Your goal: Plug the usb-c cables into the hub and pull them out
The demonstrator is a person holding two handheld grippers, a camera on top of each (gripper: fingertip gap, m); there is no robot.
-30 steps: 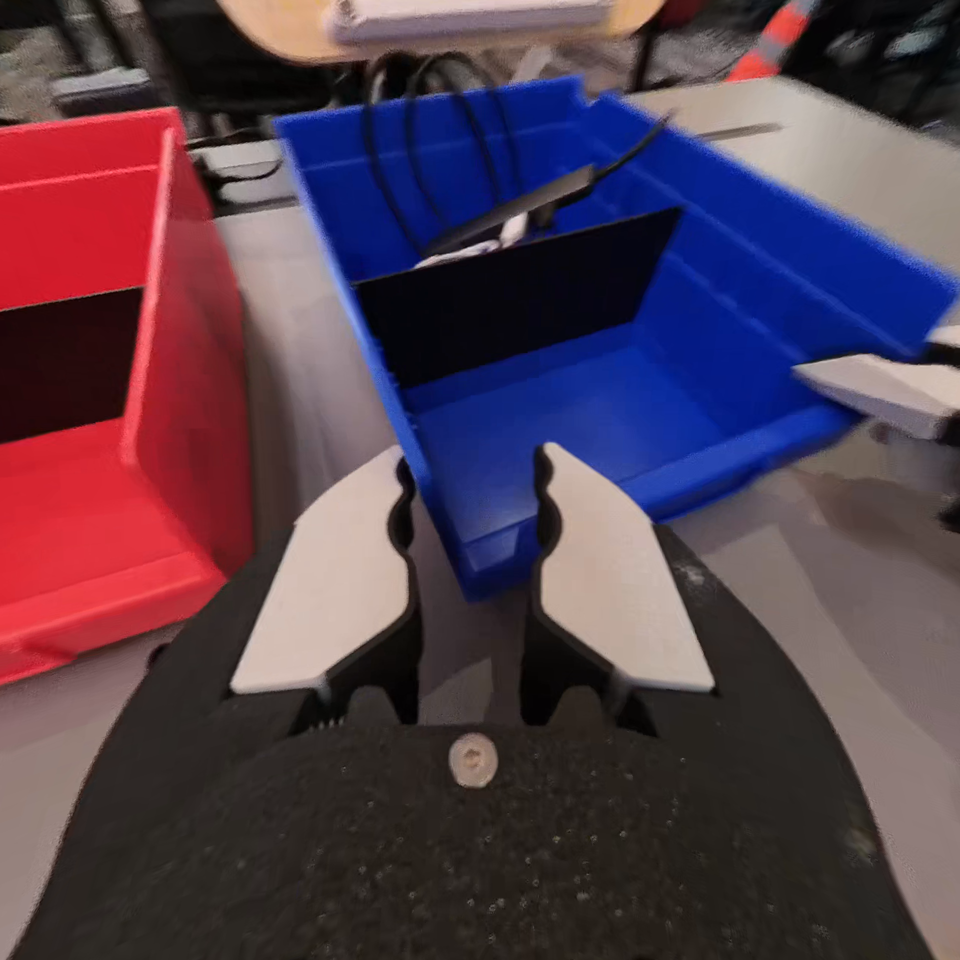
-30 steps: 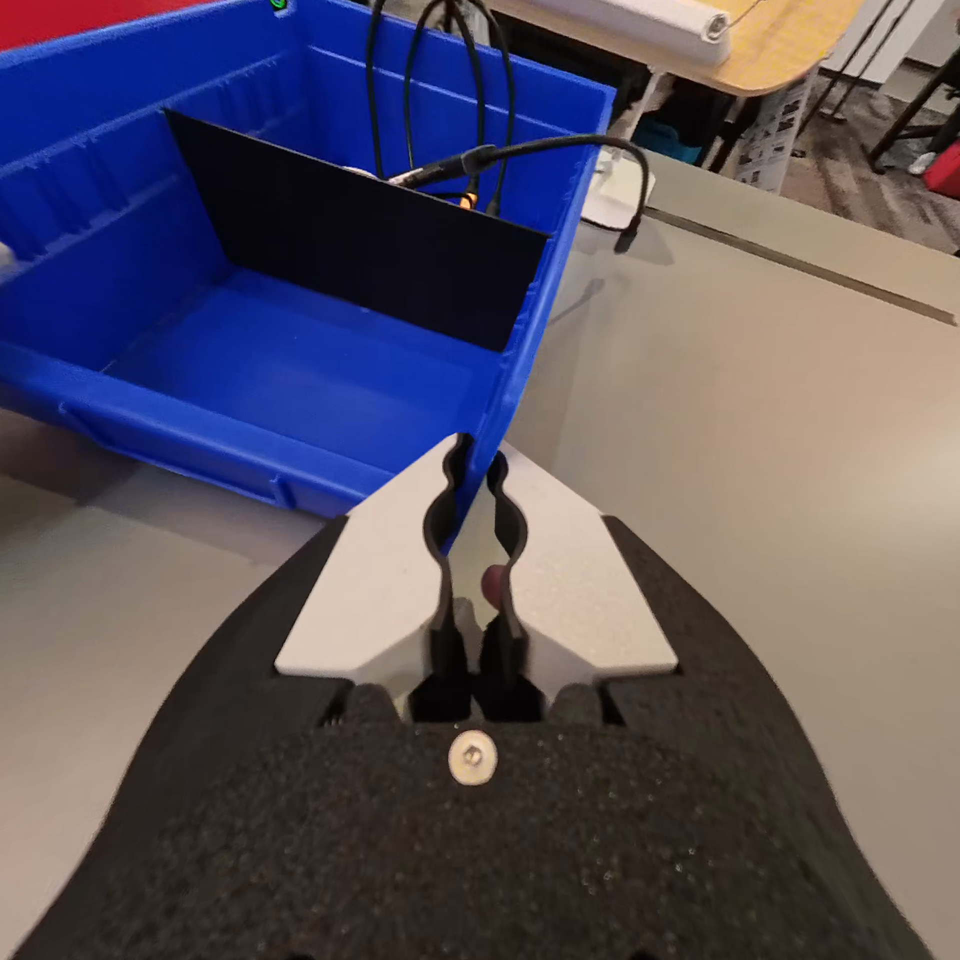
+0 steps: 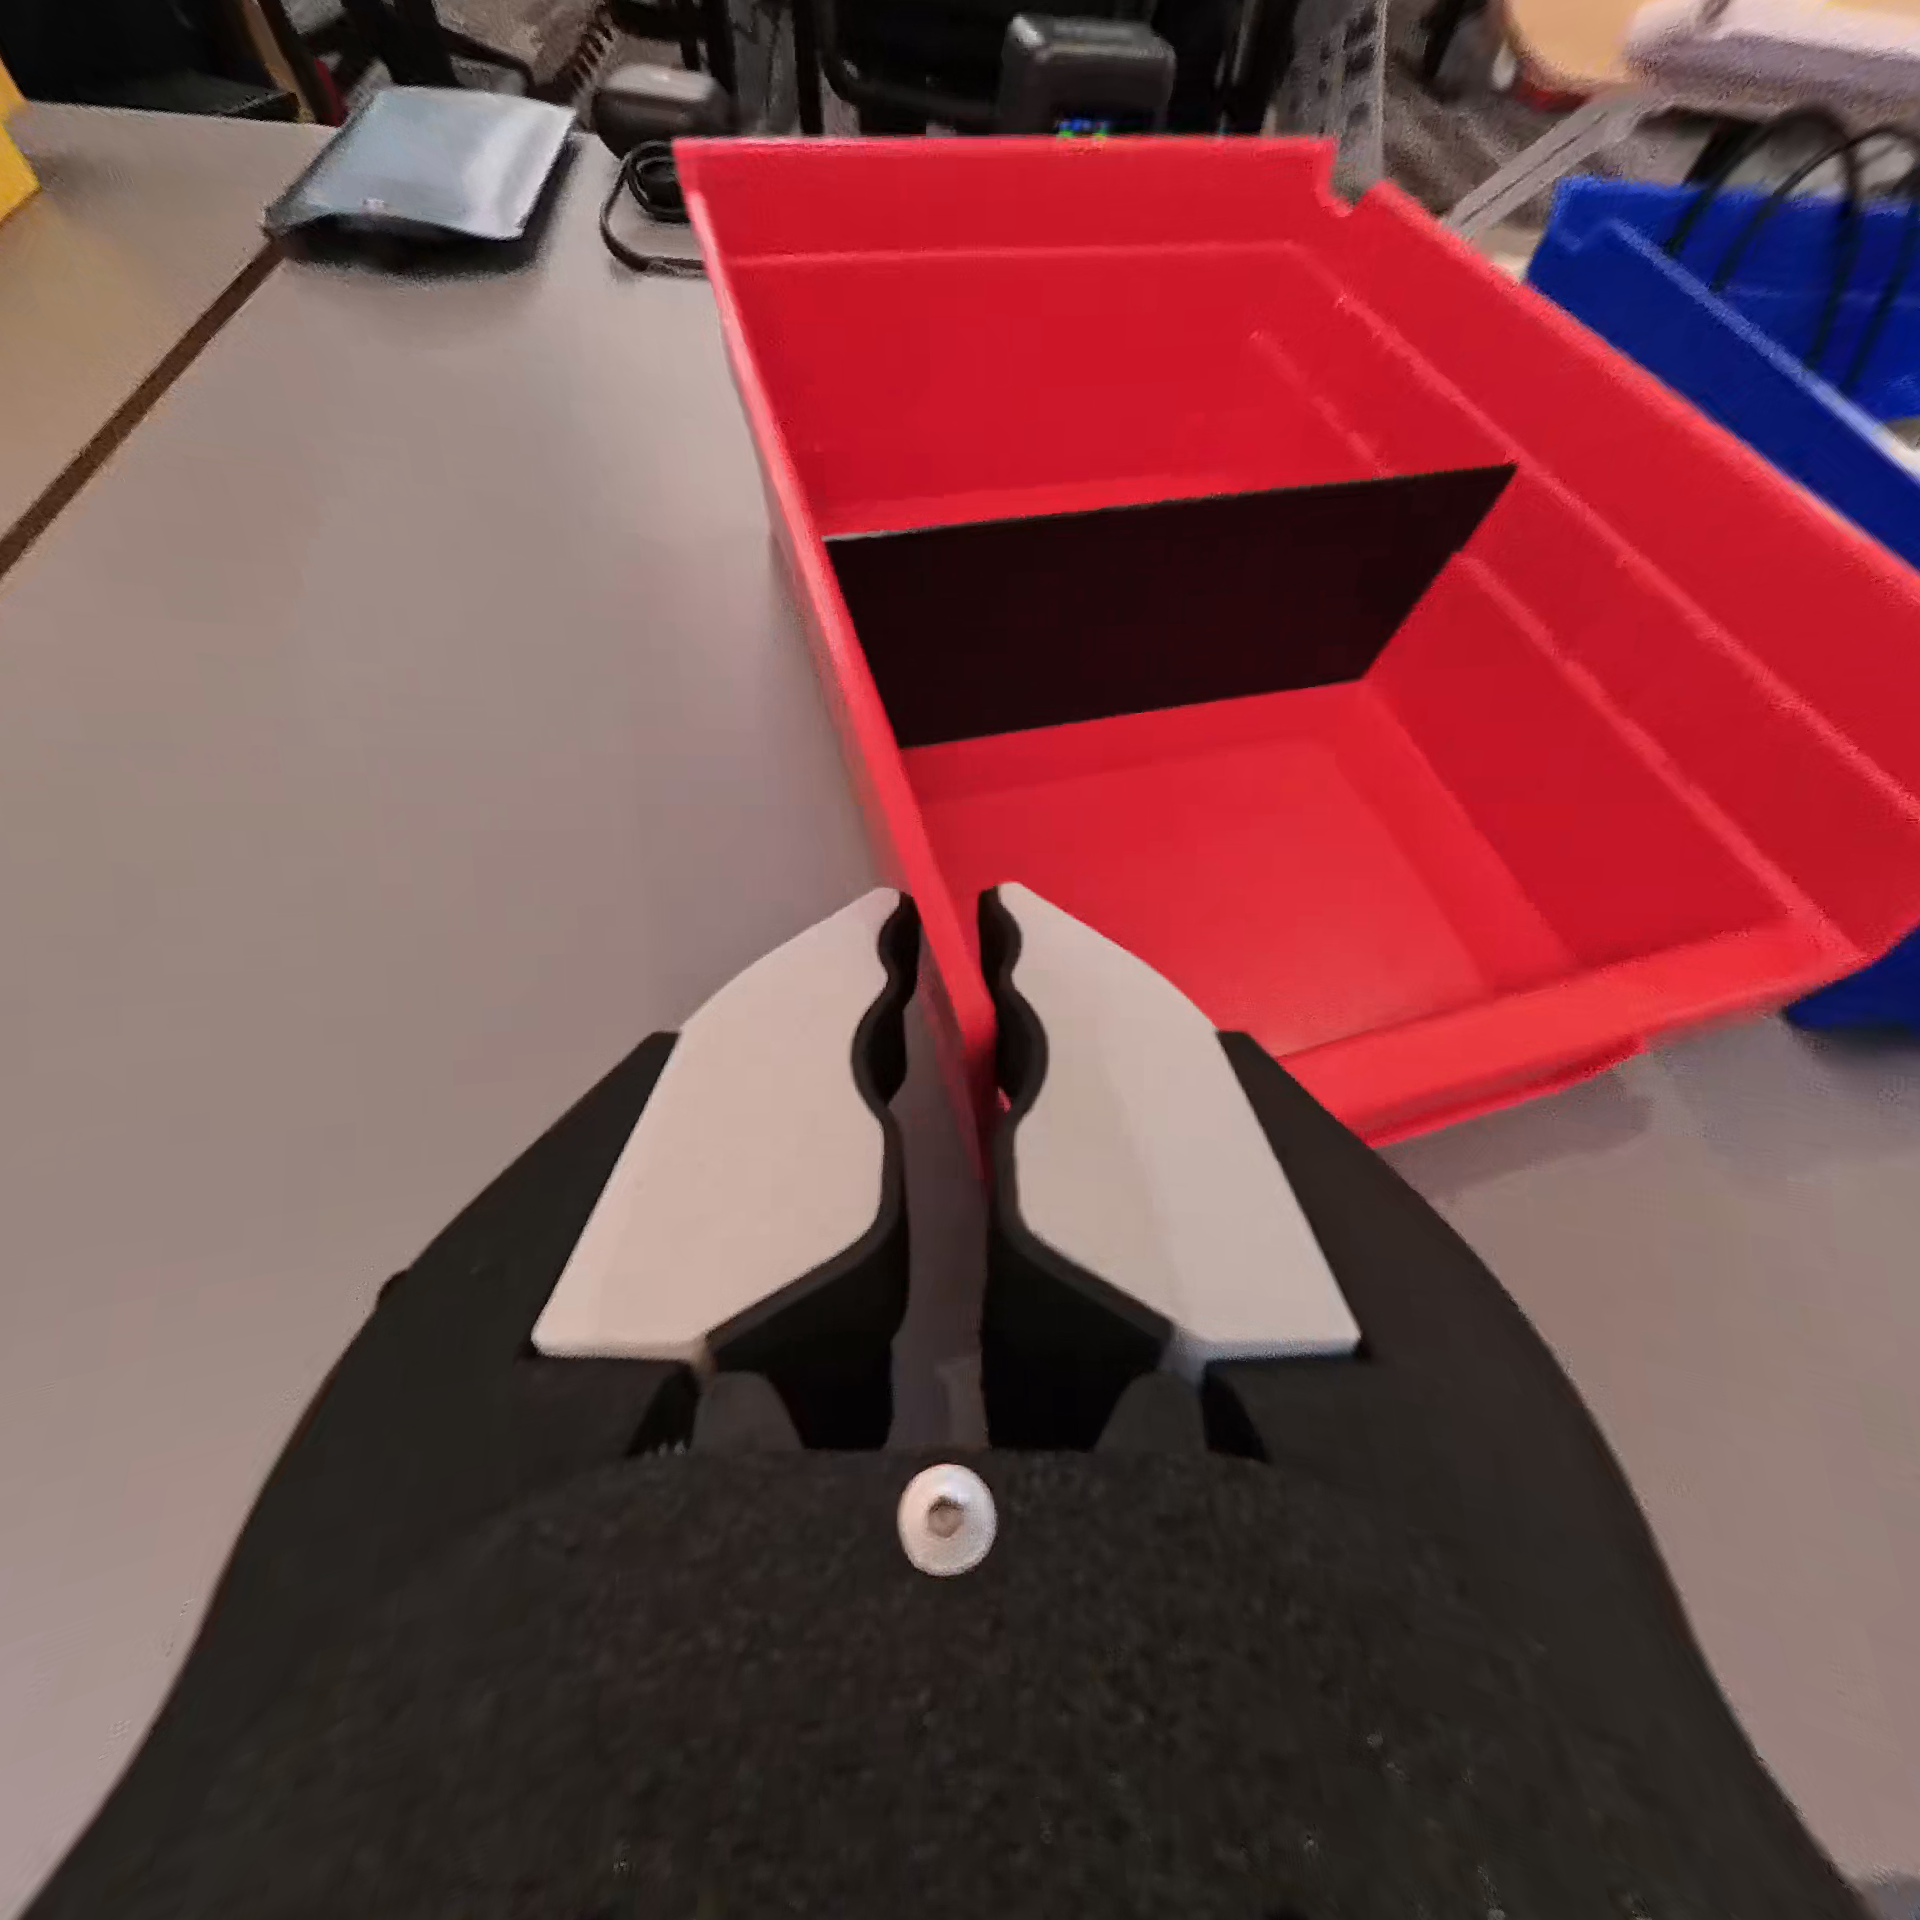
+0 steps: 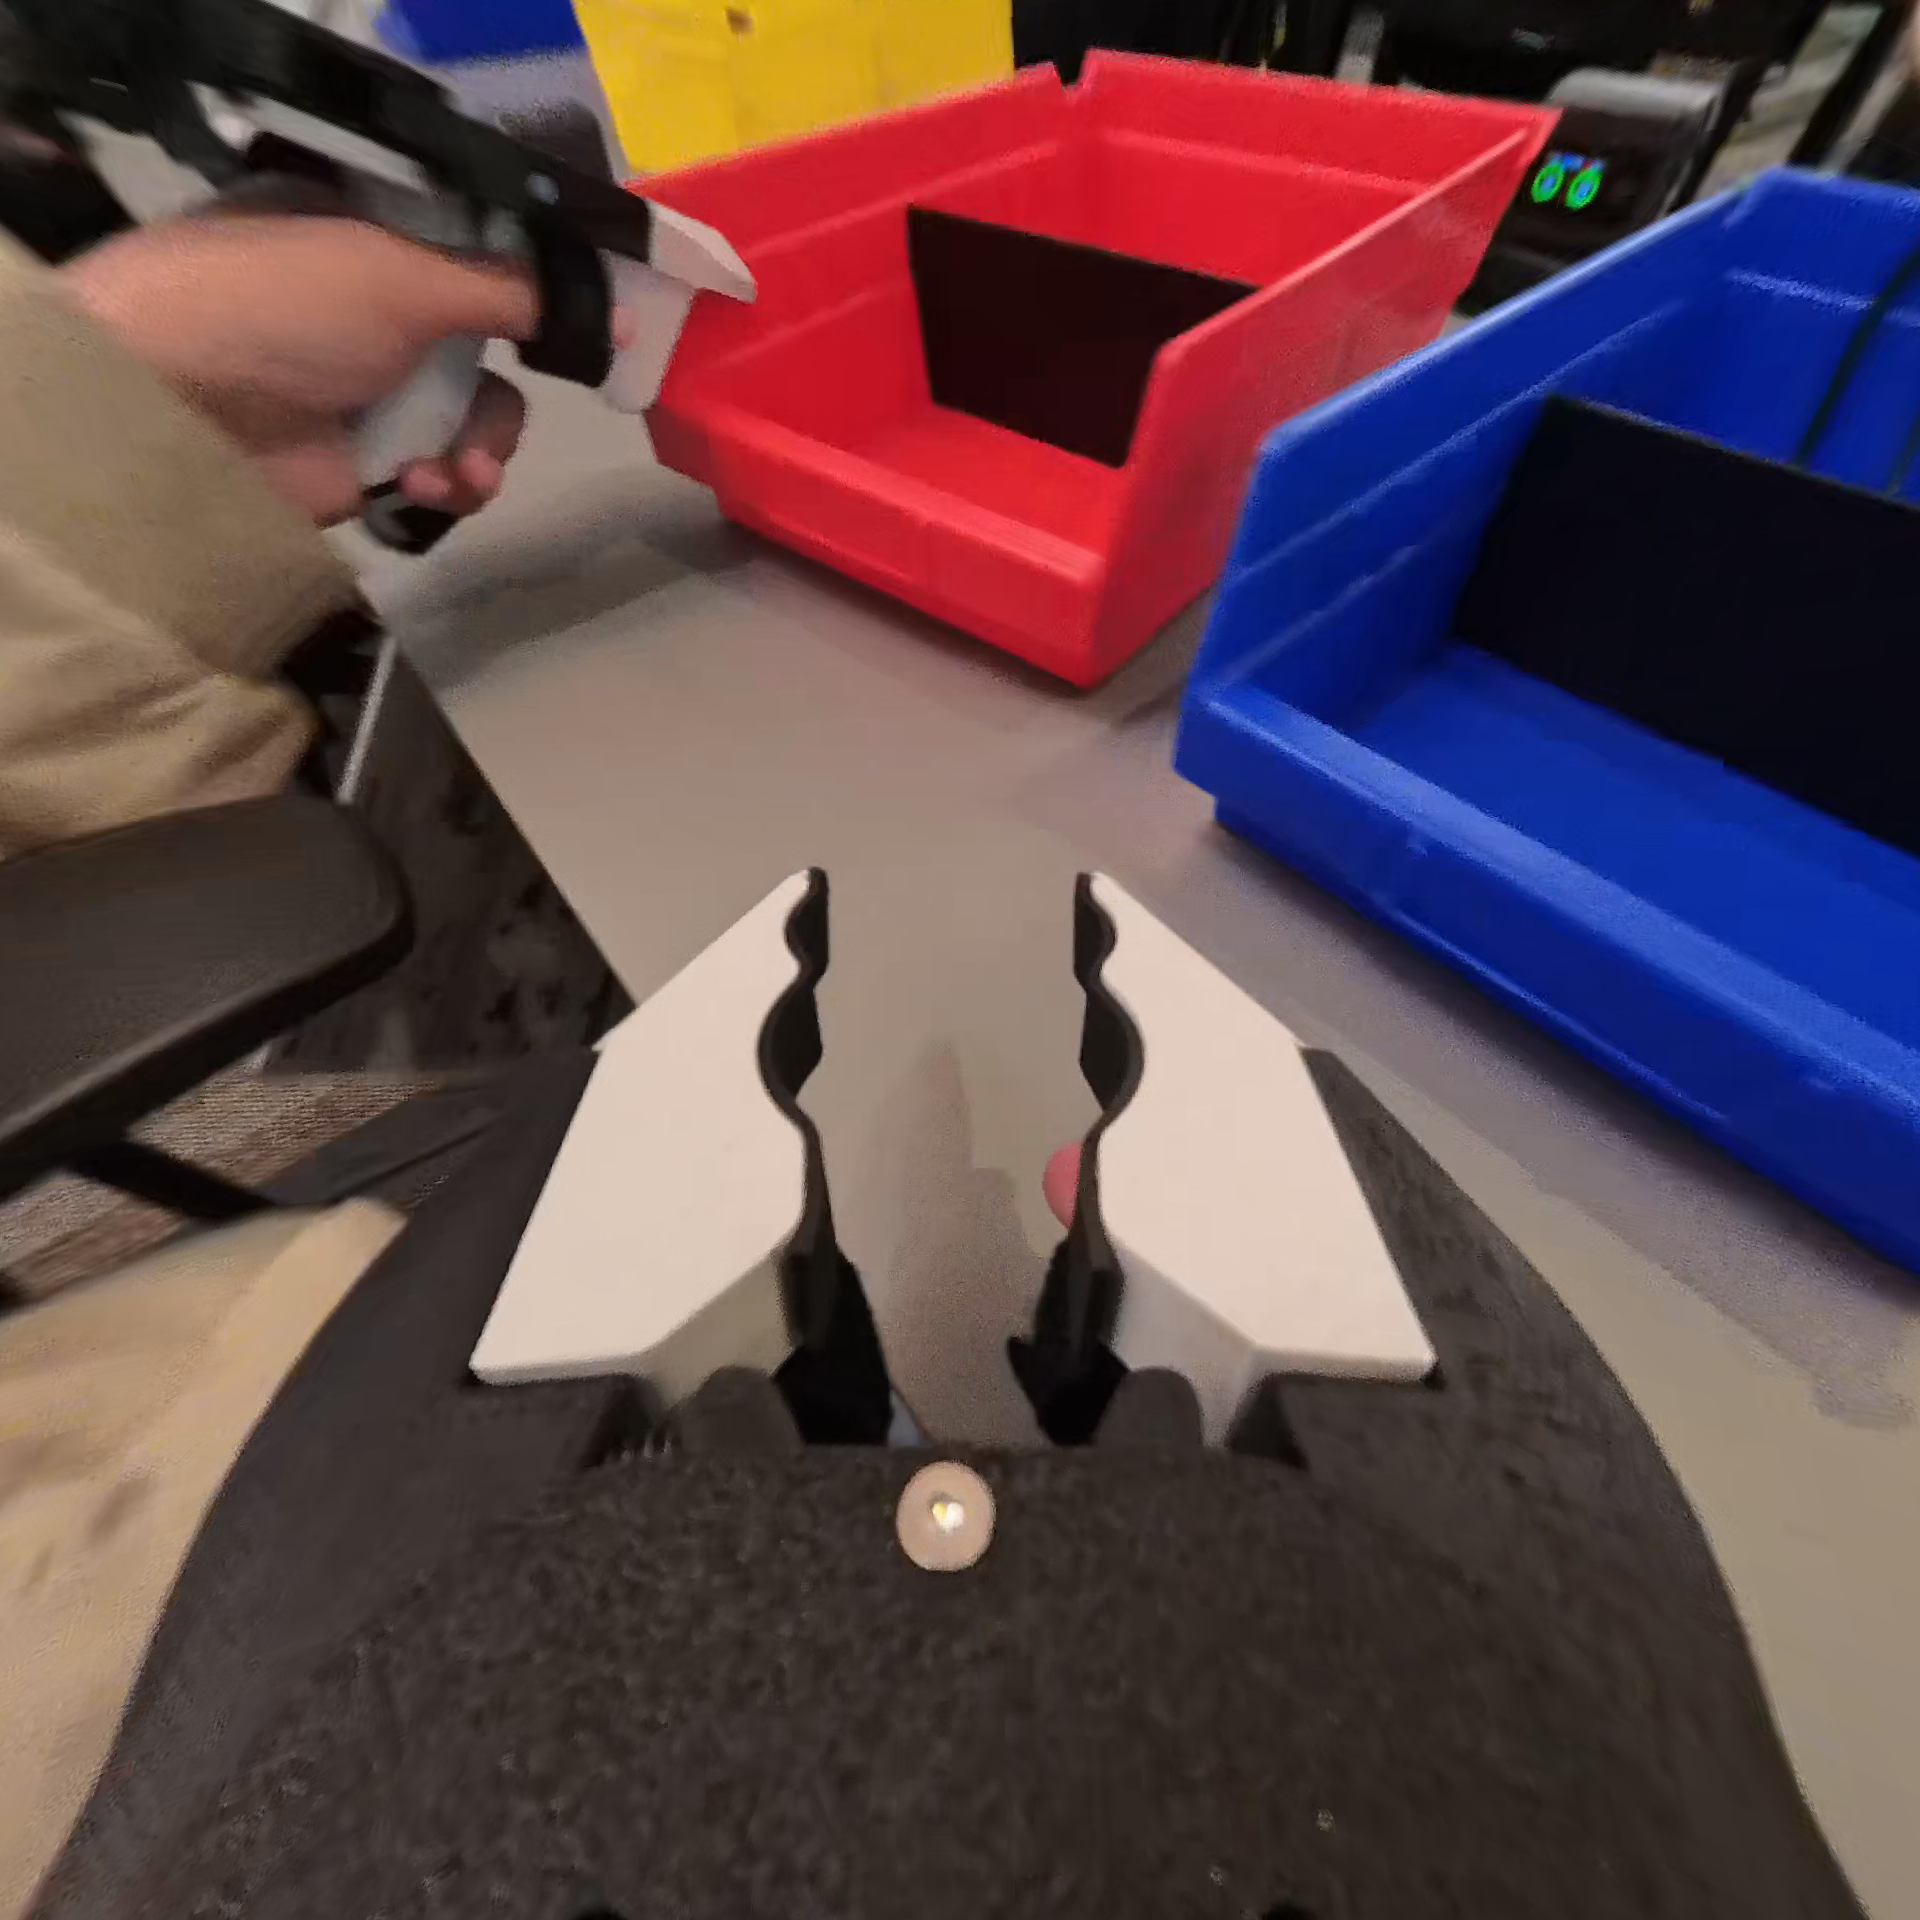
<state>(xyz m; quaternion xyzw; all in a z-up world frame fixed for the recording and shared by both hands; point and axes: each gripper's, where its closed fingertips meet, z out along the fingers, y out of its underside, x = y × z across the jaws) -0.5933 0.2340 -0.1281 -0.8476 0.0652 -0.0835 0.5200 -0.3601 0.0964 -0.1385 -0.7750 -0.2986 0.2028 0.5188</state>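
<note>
Black cables [image 3: 1813, 223] loop up from the far part of the blue bin [image 3: 1704, 312] at the right edge of the left wrist view; one thin cable [image 4: 1860, 343] shows in the right wrist view. No hub is in sight. My left gripper [image 3: 948, 920] is nearly shut and empty, over the near left corner of the red bin [image 3: 1247, 894]. It also shows in the right wrist view [image 4: 686, 260], held in a hand above that bin's corner. My right gripper [image 4: 951, 894] is open and empty above the grey table [image 4: 831, 727], short of the blue bin [image 4: 1558, 831].
Both bins have a black divider [image 3: 1143, 603] across the middle, and their near compartments hold nothing. A grey pouch [image 3: 426, 166] and a coiled black cable [image 3: 639, 208] lie at the table's far left. A yellow bin [image 4: 790, 62] stands behind the red one. A chair [image 4: 187, 935] and the person's sleeve [image 4: 114, 582] are on the left. There is about 25 centimetres between the tips of the two grippers.
The left gripper has swung from the blue bin to the red bin and its jaws have narrowed. The right gripper has pulled back from the blue bin, turned left and opened.
</note>
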